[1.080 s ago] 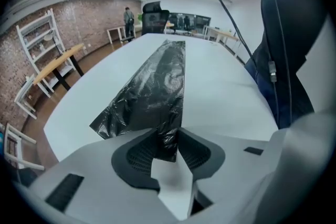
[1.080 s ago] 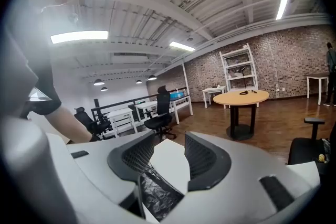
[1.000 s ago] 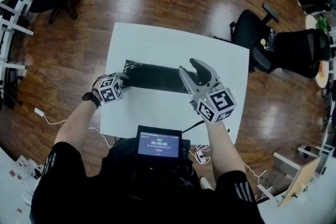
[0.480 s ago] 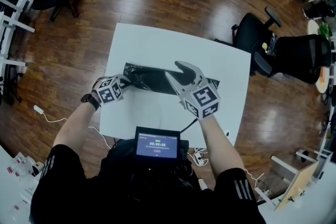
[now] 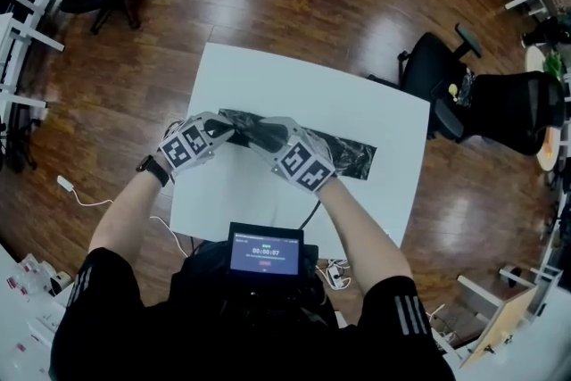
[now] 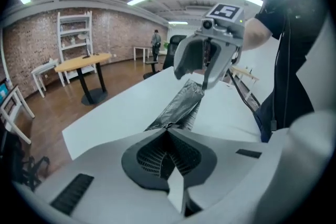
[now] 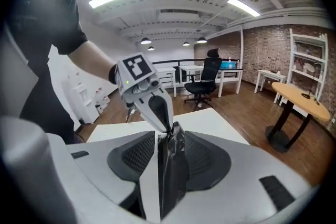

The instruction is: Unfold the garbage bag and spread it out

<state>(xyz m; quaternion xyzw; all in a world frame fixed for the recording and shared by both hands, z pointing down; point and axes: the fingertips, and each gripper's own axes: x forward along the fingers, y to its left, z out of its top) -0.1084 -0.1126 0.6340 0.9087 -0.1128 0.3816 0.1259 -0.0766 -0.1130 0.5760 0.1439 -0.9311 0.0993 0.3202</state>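
Black bag (image 5: pixel 343 154): strip across mid tabletop, left end lifted
Left tongs (image 6: pixel 168 131): clamped on bag's left end
Right tongs (image 7: pixel 170 136): jaws wide, bag between, unpinched
Table (image 5: pixel 268 80): white; far half bare
Chairs (image 5: pixel 500 94): beyond right edge

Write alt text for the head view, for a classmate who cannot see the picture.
Seen from above, a folded black garbage bag lies across a white table. The left gripper is shut on the bag's left end, and the right gripper sits right beside it with the bag between its open jaws.
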